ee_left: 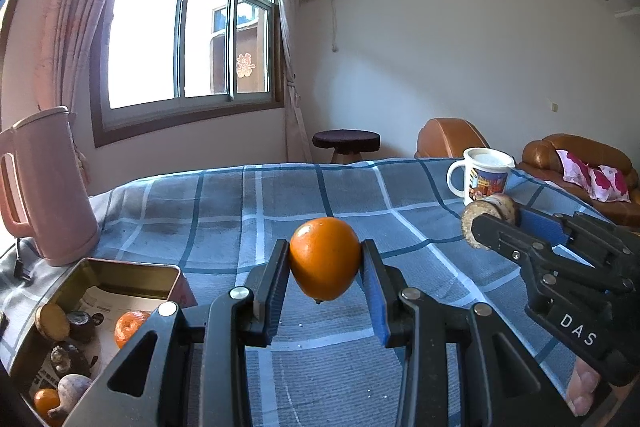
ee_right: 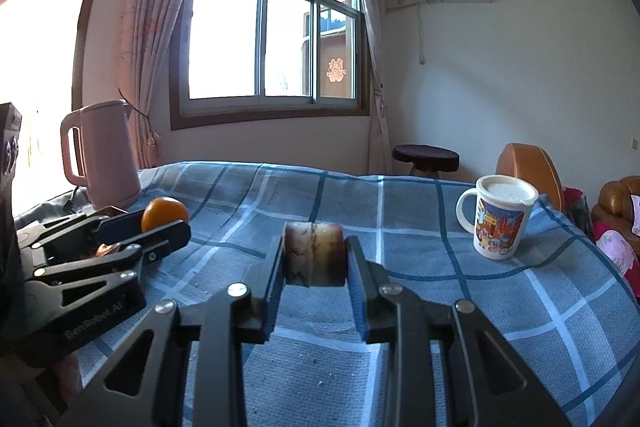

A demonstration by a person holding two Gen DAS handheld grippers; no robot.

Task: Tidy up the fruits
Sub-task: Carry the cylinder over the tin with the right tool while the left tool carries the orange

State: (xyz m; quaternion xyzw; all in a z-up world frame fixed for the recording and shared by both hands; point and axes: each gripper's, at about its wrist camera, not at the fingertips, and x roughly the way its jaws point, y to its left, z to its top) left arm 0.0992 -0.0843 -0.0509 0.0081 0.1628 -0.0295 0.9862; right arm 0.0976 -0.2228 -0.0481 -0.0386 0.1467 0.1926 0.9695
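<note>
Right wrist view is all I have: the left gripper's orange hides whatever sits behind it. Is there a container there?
Observer: Yes, an open metal tin sits on the checked cloth, left of the left gripper.
Operator: Anything in it?
Observer: A tangerine and some brown pieces lie on paper inside.
Operator: Is the orange held clear?
Observer: The orange is clamped above the cloth, right of the tin.
</note>
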